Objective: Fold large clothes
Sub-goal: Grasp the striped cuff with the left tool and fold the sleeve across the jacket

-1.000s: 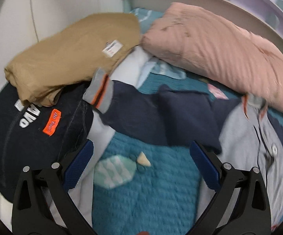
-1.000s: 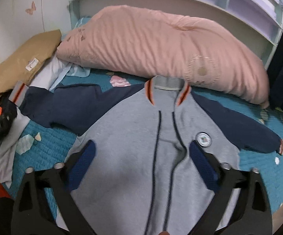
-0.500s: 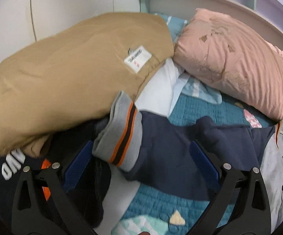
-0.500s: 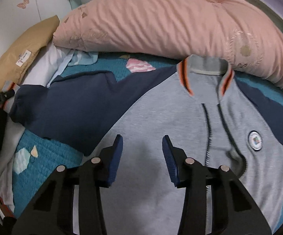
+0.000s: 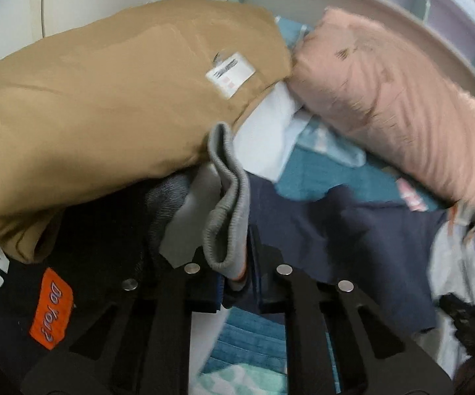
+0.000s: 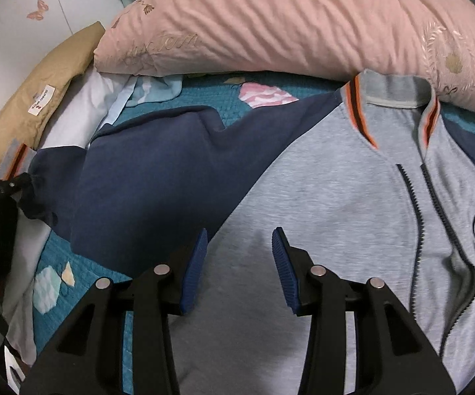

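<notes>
Item: jacket (image 6: 352, 197), grey body, navy sleeves, lying front-up on the teal bed quilt (image 6: 83, 273), collar toward the pink pillow (image 6: 303, 23).

Left claw (image 5: 237, 283): nearly closed, pinching the grey ribbed cuff (image 5: 227, 217) of the sleeve, which stands up between its pads; the view is blurred, so grip depth is uncertain. Tan folded garment (image 5: 106, 98) just ahead and left of it.

Right claw (image 6: 239, 263): half open, holding nothing, poised over the grey chest beside the navy sleeve (image 6: 158, 177), which runs away to its left.

Step, as judged: first sleeve fold, grasp made. Next: carry the cuff across onto the body, right claw pinning the shoulder.
</notes>
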`<state>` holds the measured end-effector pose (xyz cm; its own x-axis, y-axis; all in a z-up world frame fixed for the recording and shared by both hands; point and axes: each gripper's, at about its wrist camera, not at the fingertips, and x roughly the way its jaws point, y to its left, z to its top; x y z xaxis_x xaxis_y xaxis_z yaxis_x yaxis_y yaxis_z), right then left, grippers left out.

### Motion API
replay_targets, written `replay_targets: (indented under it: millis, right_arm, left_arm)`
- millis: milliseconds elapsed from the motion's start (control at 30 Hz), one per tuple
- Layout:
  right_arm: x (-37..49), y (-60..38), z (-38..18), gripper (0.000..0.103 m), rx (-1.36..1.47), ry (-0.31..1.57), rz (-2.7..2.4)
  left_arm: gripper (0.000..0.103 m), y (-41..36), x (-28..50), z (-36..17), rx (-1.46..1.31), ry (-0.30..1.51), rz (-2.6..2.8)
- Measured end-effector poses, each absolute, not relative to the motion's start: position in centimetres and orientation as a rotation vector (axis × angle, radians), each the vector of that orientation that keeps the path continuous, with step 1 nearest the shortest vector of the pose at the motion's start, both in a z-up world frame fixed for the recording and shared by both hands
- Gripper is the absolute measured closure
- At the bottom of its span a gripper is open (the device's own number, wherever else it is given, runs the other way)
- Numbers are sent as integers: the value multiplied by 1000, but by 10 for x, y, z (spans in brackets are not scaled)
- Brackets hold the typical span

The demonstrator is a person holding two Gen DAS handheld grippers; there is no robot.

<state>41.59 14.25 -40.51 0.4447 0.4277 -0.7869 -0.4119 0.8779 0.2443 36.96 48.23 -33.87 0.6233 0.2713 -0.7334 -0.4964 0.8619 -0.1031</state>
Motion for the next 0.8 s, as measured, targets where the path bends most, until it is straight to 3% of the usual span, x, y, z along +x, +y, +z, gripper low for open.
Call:
replay_targets:
  millis: [67, 167, 267, 533, 800]
  right_arm:
    - [417, 145, -407, 82, 29, 977, 531]
    - [421, 150, -415, 95, 46, 994, 554]
    - [424, 158, -421, 100, 73, 1020, 610]
    - [434, 164, -438, 101, 162, 1098, 671]
    - [413, 41, -394, 97, 130, 970, 523]
  left_arm:
    - [90, 474, 363, -325, -288, 746, 440]
    - [91, 459, 348, -291, -272, 664, 419]
    - [91, 451, 336, -256, -279, 592, 405]
    - [91, 397, 341, -177, -243, 466, 275]
    - [92, 269, 412, -168, -286, 508, 48]
